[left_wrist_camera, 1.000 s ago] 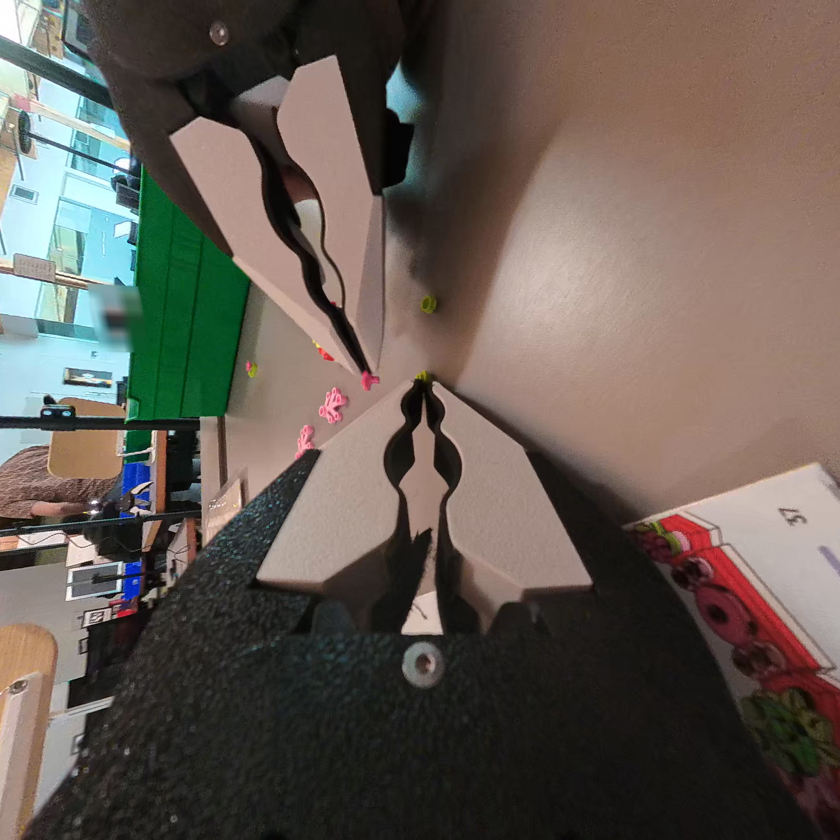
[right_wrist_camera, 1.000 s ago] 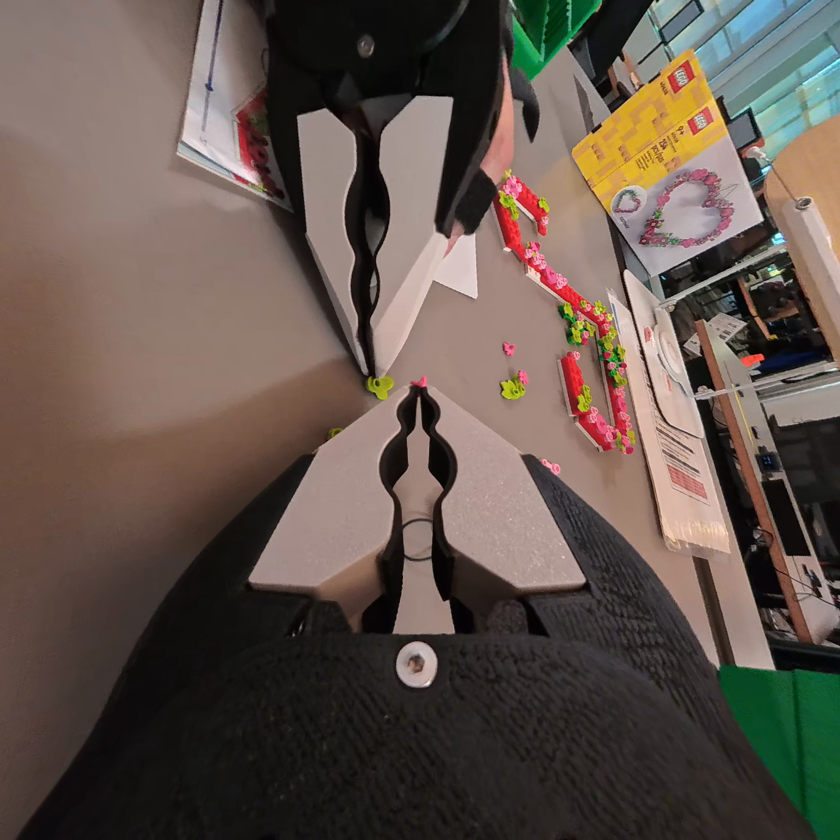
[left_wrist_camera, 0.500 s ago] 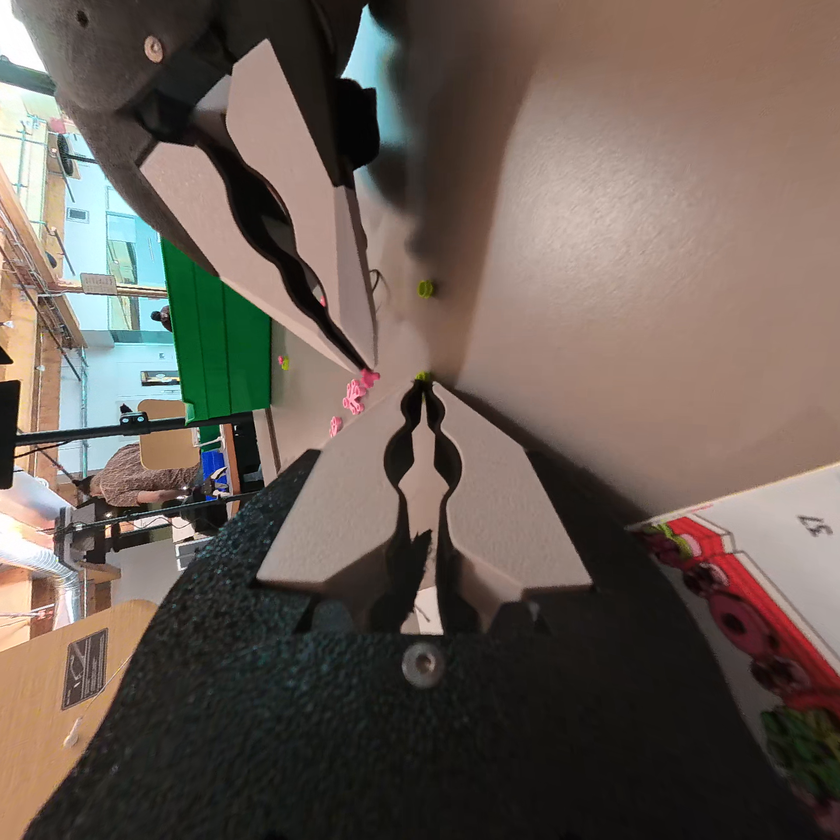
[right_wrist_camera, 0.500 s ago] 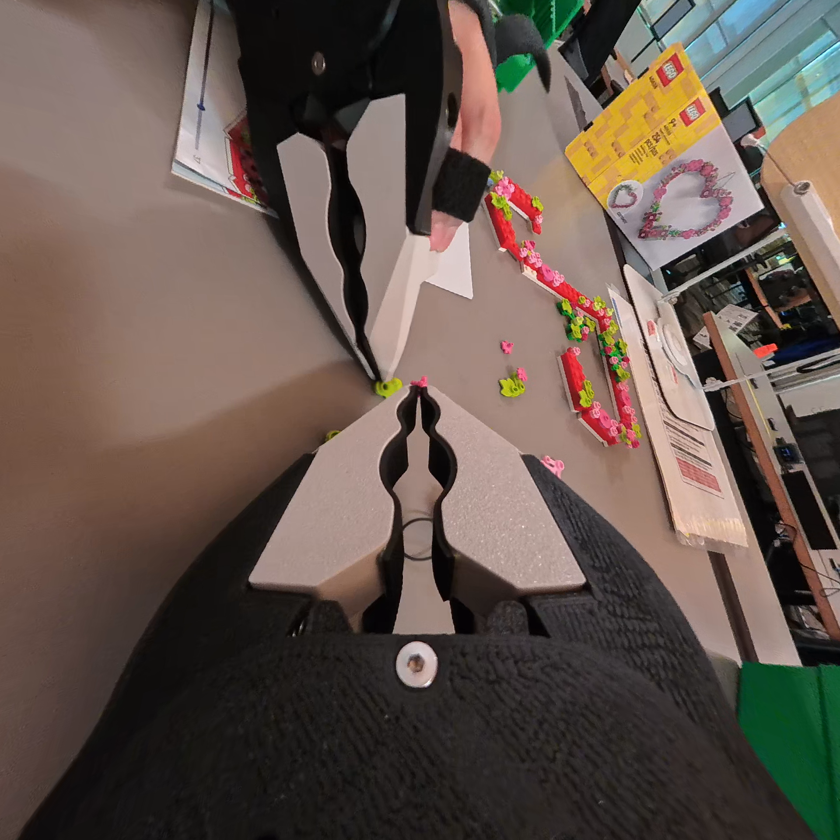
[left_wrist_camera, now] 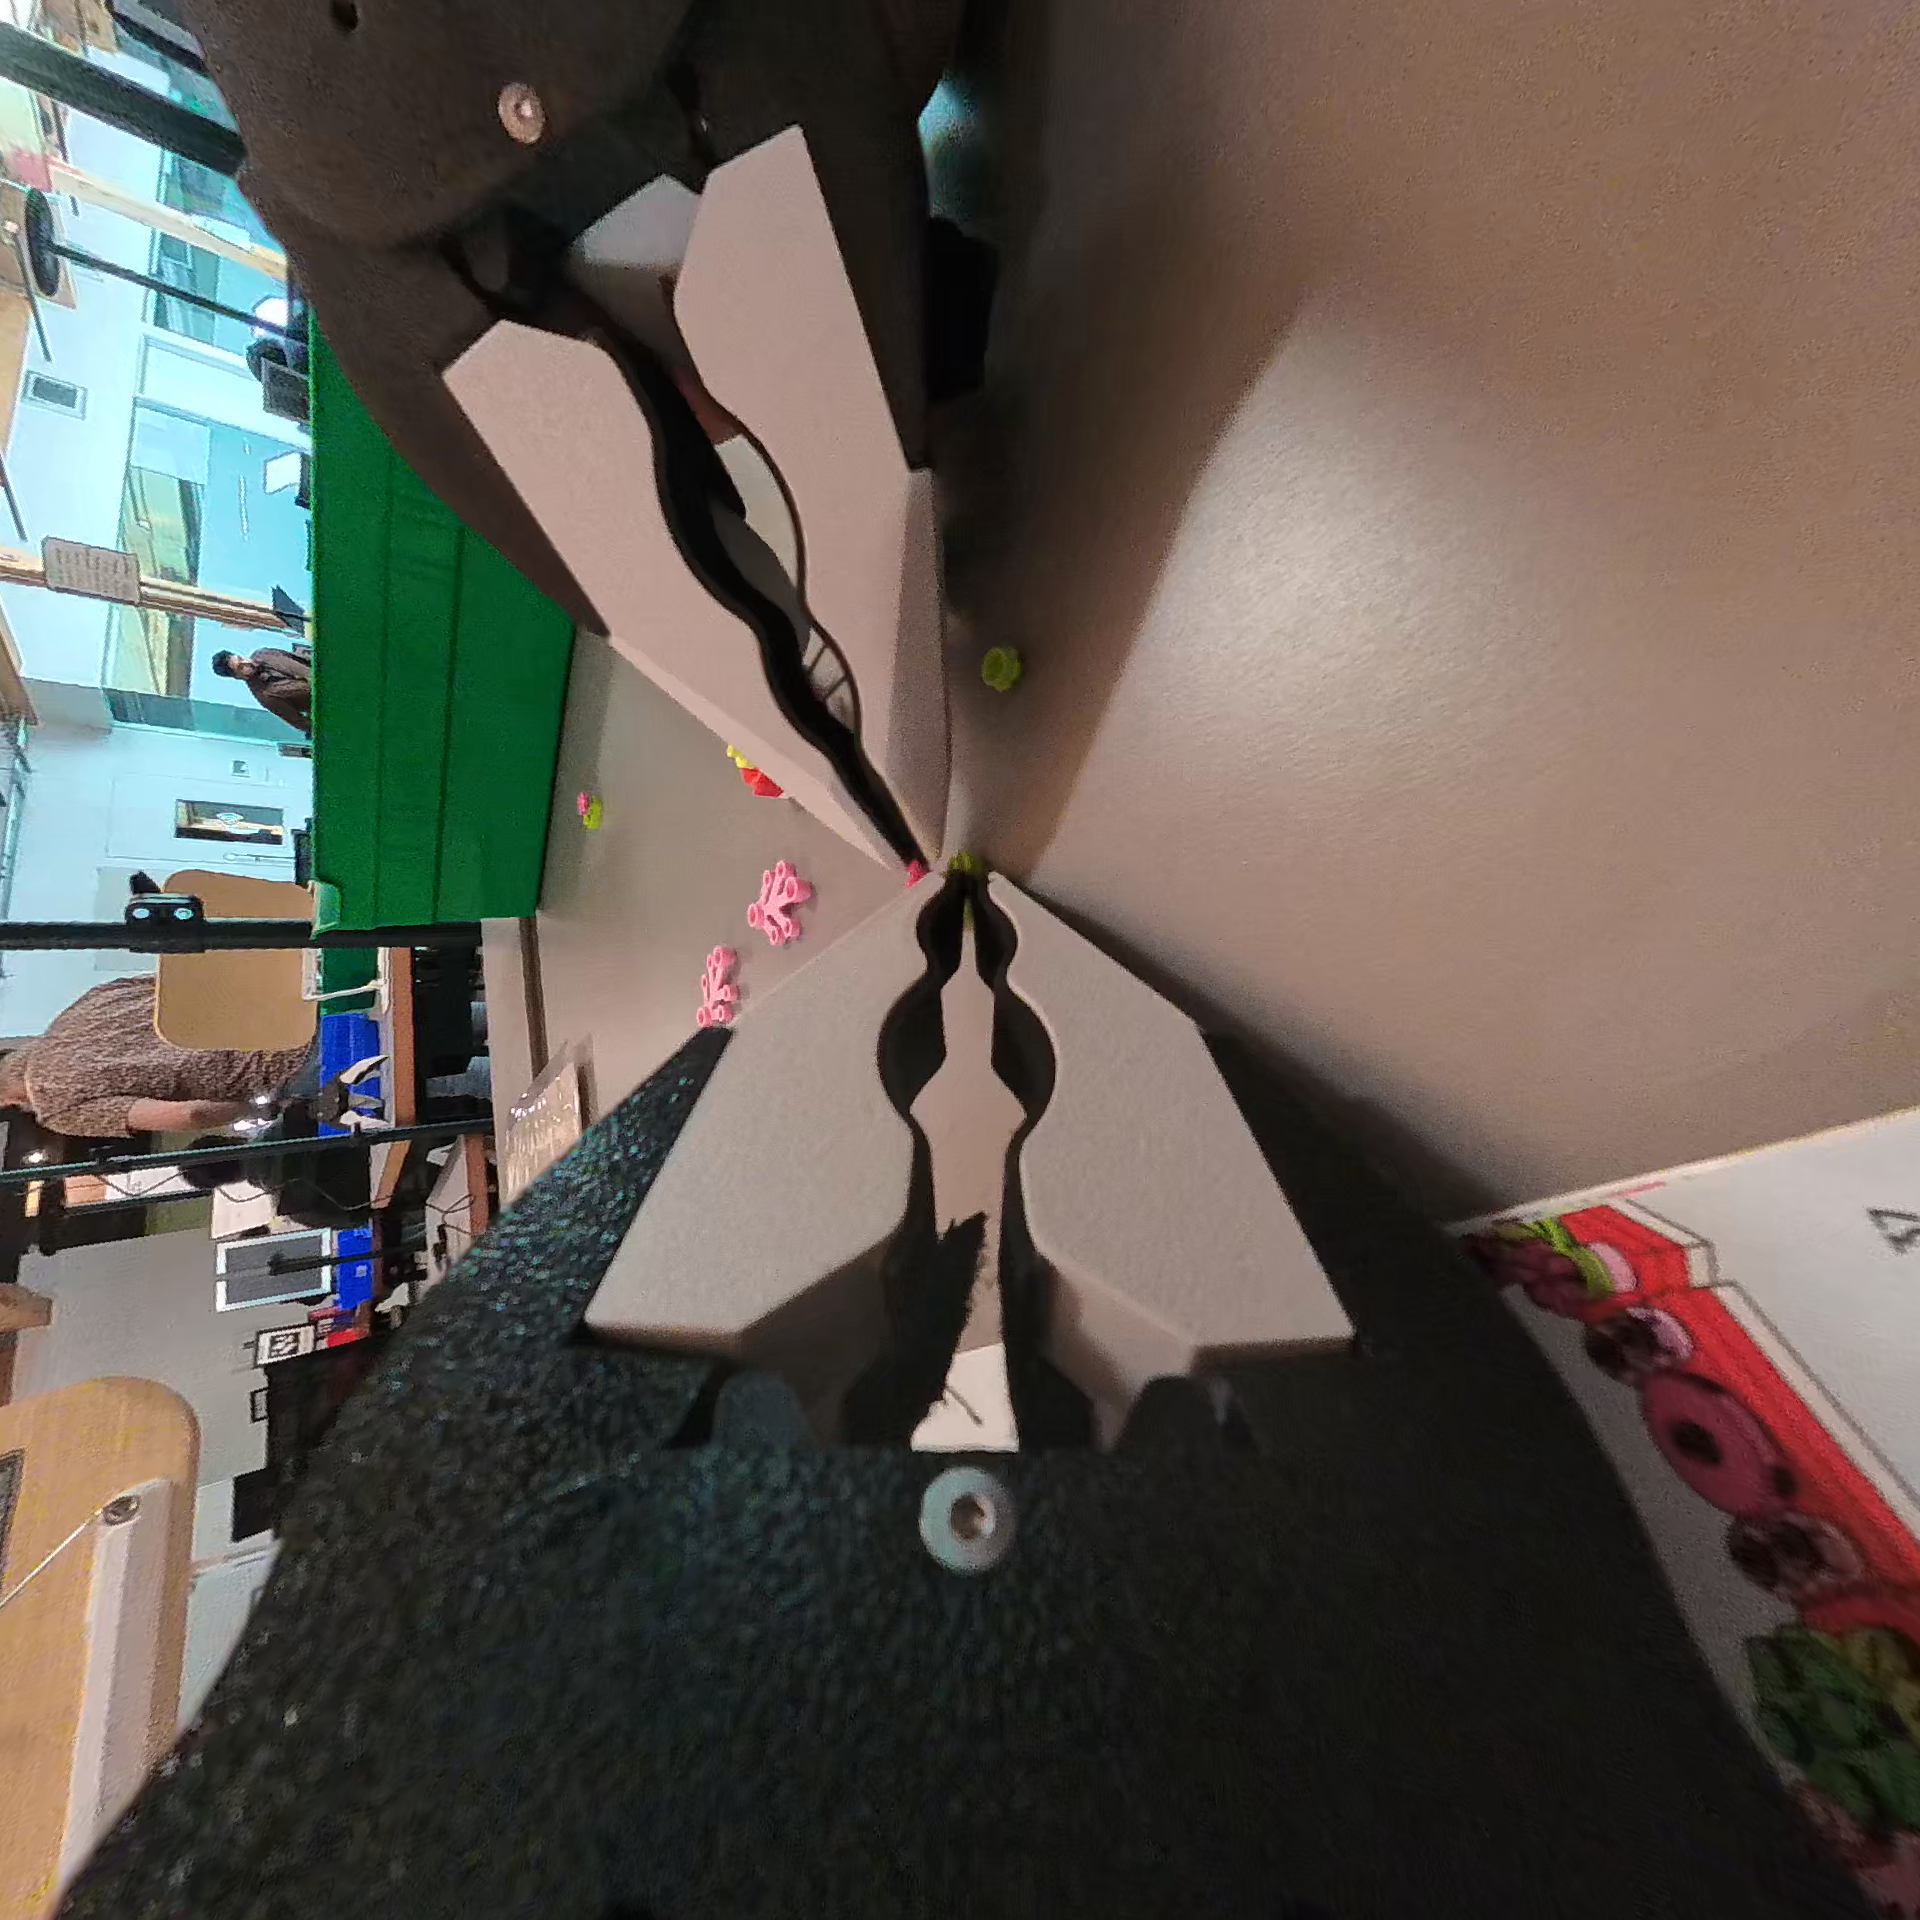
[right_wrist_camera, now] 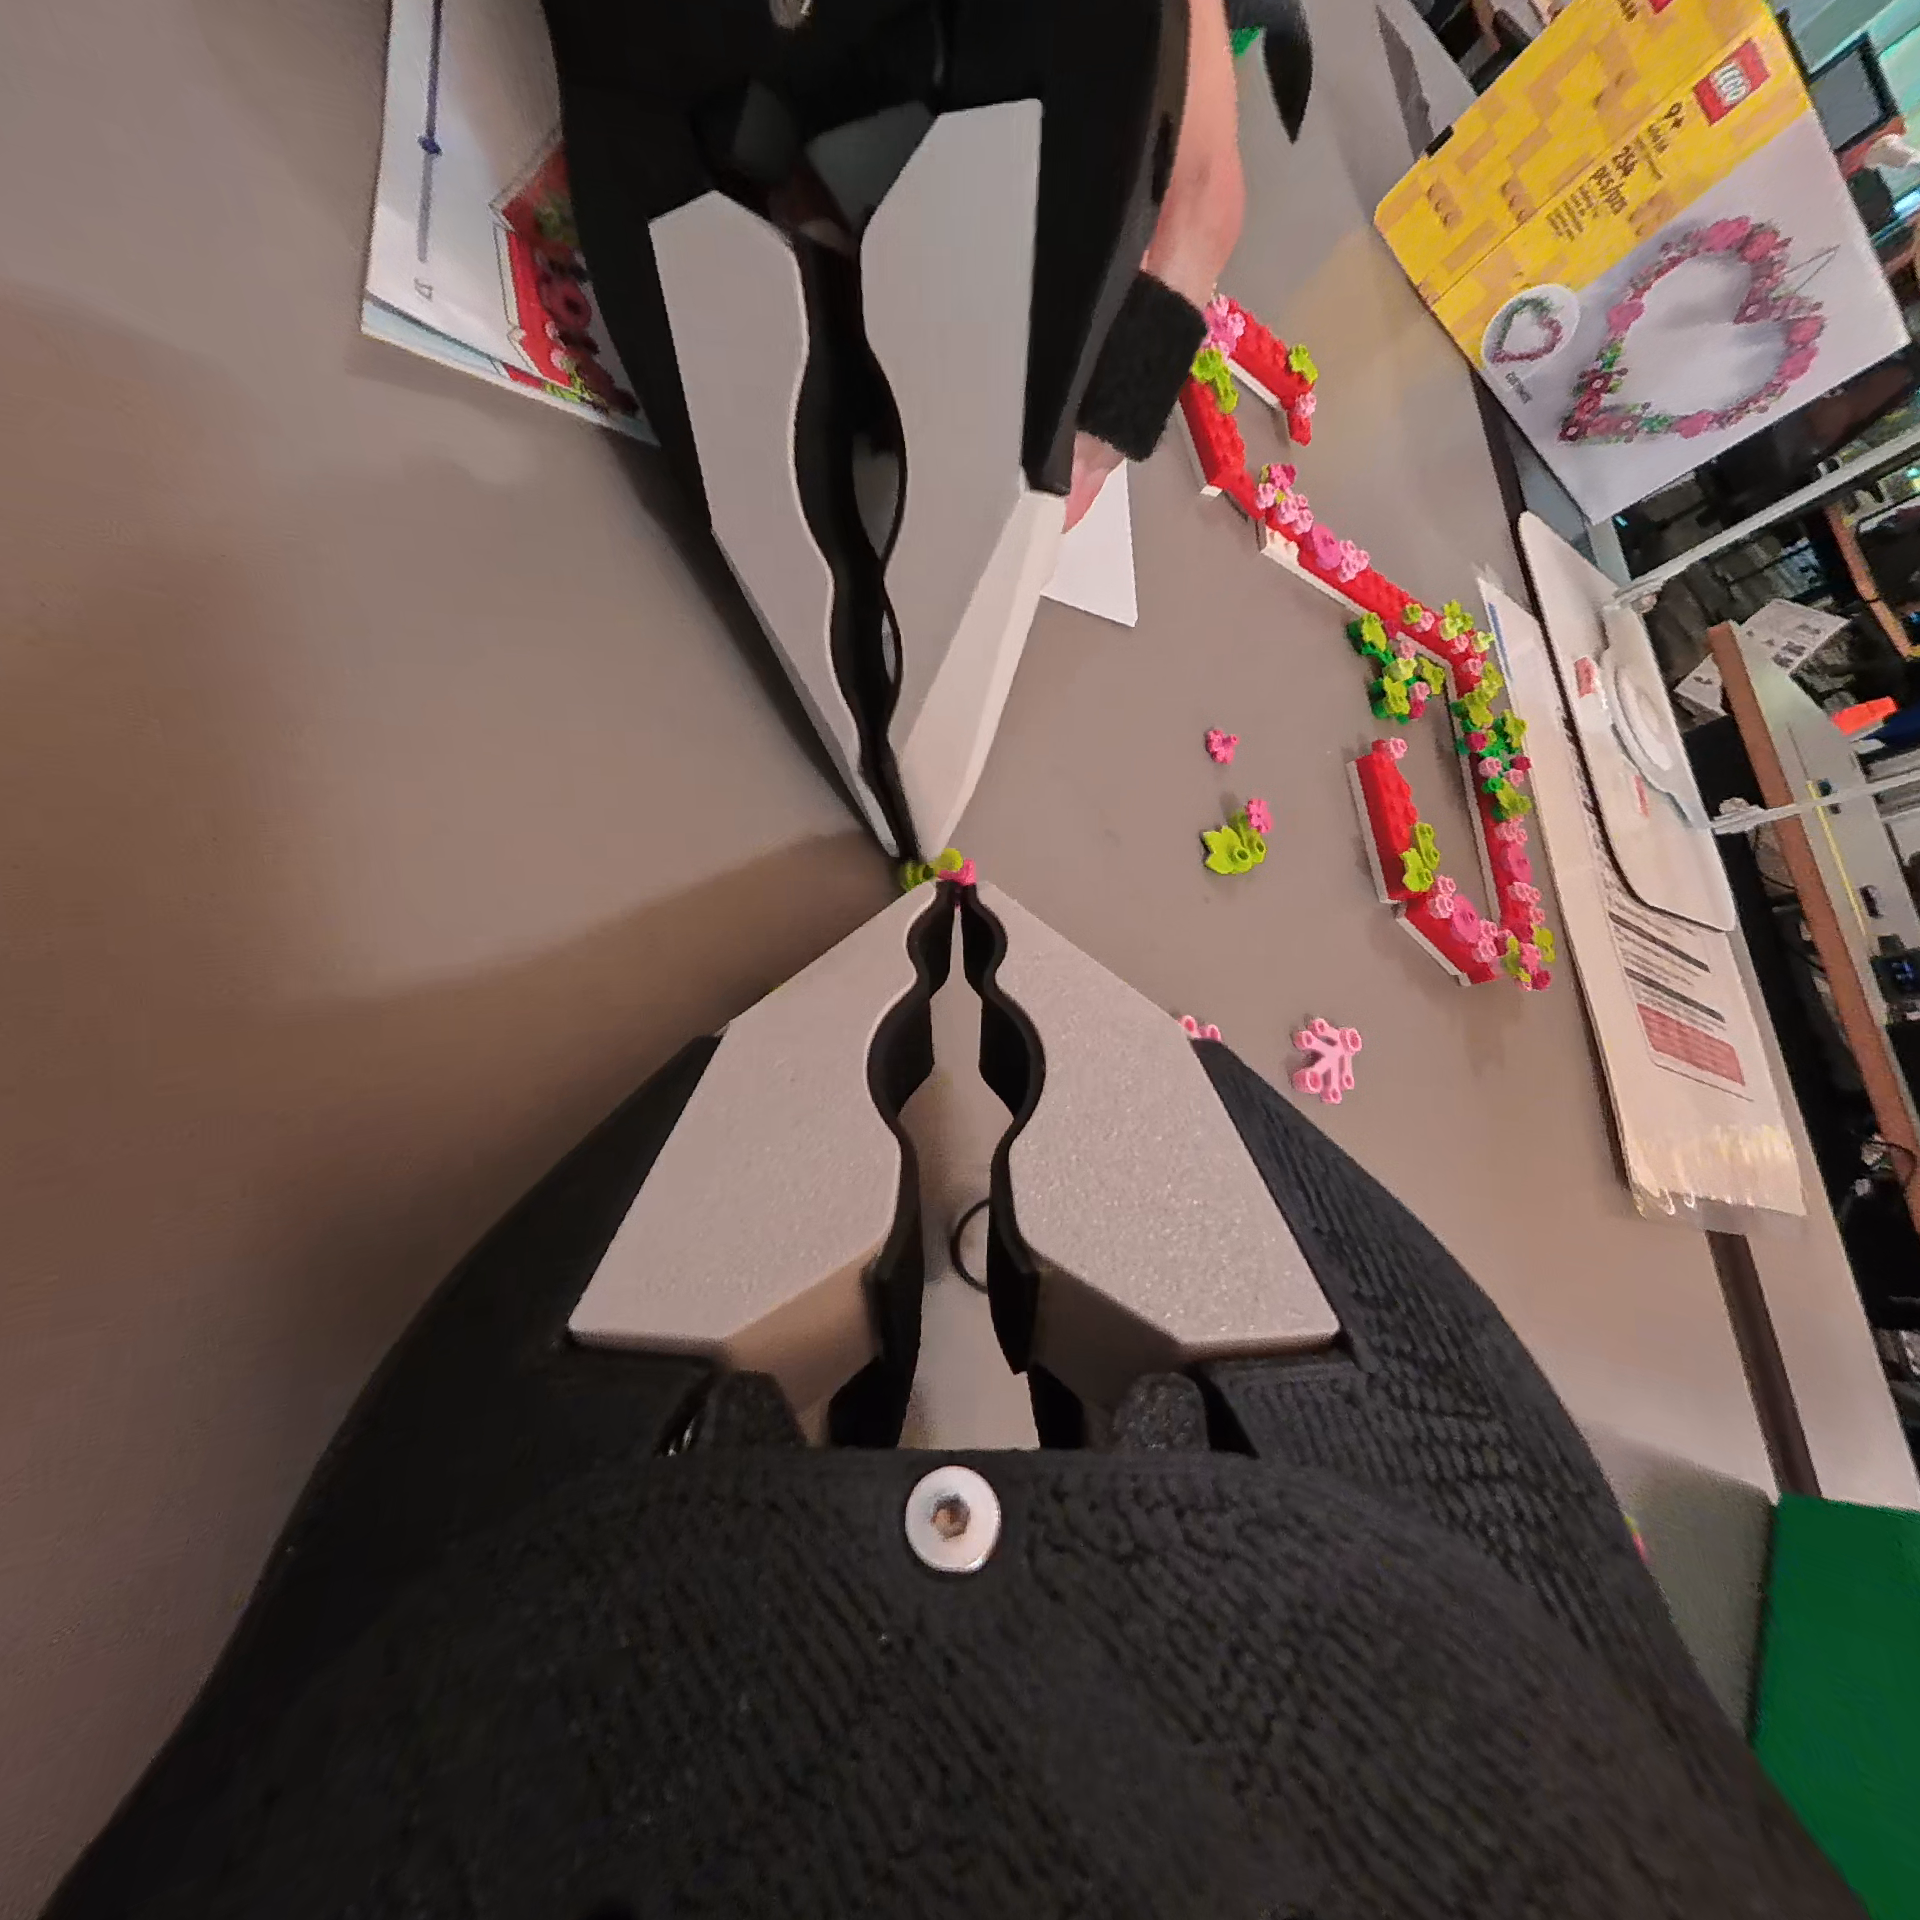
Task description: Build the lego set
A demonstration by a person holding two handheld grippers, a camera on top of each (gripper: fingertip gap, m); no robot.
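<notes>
My left gripper (left_wrist_camera: 966,878) is shut on a small lime green leaf piece (left_wrist_camera: 966,862). My right gripper (right_wrist_camera: 958,891) is shut on a tiny pink flower piece (right_wrist_camera: 964,871). The two gripper tips meet above the grey table, and the pink flower touches the lime leaf piece (right_wrist_camera: 923,869). In the left wrist view the right gripper (left_wrist_camera: 914,868) comes in from the upper left with the pink flower (left_wrist_camera: 914,873) at its tip. In the right wrist view the left gripper (right_wrist_camera: 902,847) comes down from the top. The red heart-shaped lego frame (right_wrist_camera: 1455,707) with flowers lies to the right.
Loose pink flower plates (left_wrist_camera: 779,902) (right_wrist_camera: 1325,1055), a lime stud (left_wrist_camera: 1000,667) and a lime leaf with a pink flower (right_wrist_camera: 1234,847) lie on the table. An instruction booklet (right_wrist_camera: 457,239) (left_wrist_camera: 1714,1455), the yellow set box (right_wrist_camera: 1642,229), a paper sheet (right_wrist_camera: 1662,935) and a green bin (left_wrist_camera: 416,644) border the work area.
The two gripper tips have closed the small gap between them, so the pink flower now touches the lime leaf piece. Both grippers stay shut on their pieces.
</notes>
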